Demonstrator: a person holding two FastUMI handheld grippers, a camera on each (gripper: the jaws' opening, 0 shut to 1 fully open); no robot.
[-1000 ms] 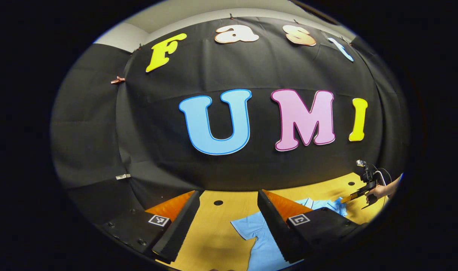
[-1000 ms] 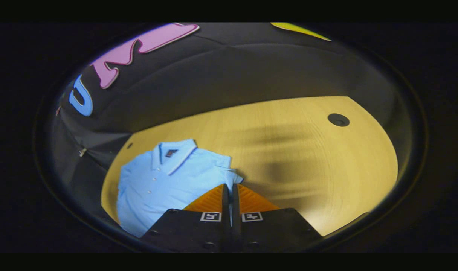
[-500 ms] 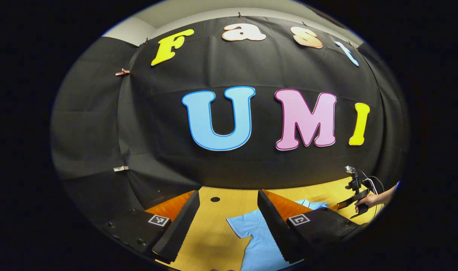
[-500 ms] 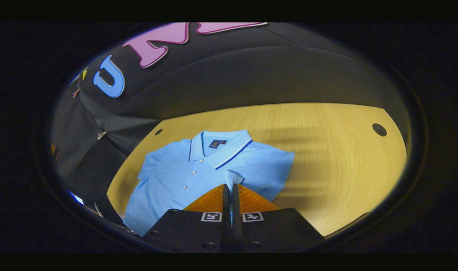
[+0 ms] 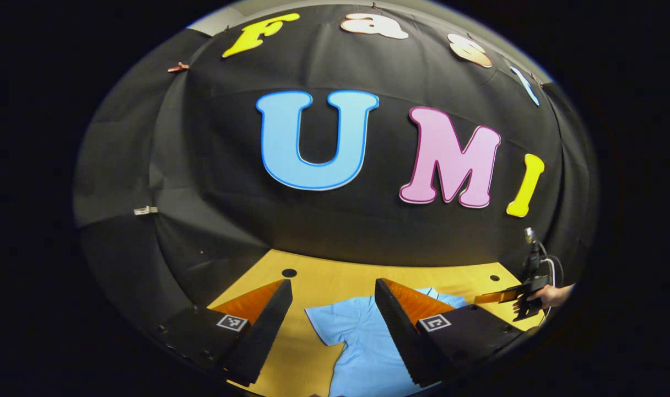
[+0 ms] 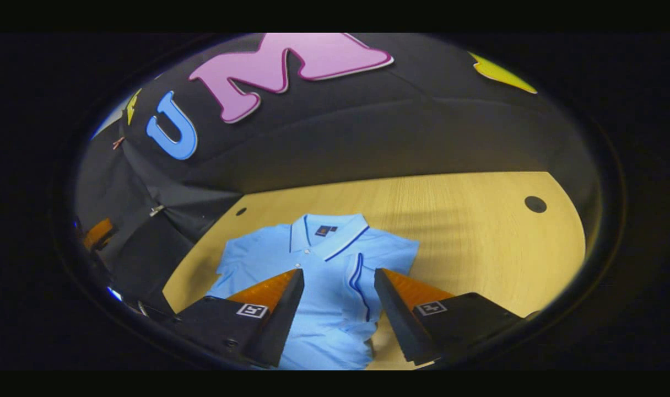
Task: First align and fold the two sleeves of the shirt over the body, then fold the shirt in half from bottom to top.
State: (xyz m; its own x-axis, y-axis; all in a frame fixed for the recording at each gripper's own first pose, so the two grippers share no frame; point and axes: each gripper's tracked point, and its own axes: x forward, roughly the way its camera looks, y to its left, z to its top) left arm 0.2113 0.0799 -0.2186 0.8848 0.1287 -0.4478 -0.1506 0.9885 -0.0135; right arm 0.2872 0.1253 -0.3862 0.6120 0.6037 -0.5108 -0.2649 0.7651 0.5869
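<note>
Not much of the shirt (image 5: pixel 362 342) is actually visible in the left gripper view: the left gripper's (image 5: pixel 333 300) right-hand finger covers one whole side of it and the hem runs off the bottom edge. Far right, the right gripper (image 5: pixel 486 298) and the hand (image 5: pixel 550 296) holding it are tiny, so I can't tell how its fingers stand there, and the arm is cut off at the rim. In the right gripper view the shirt's lower half drops out of the picture (hem gone again), with both lower sides tucked behind the right gripper's own fingers. The collar tag (image 6: pixel 325 230) is too small to make out
</note>
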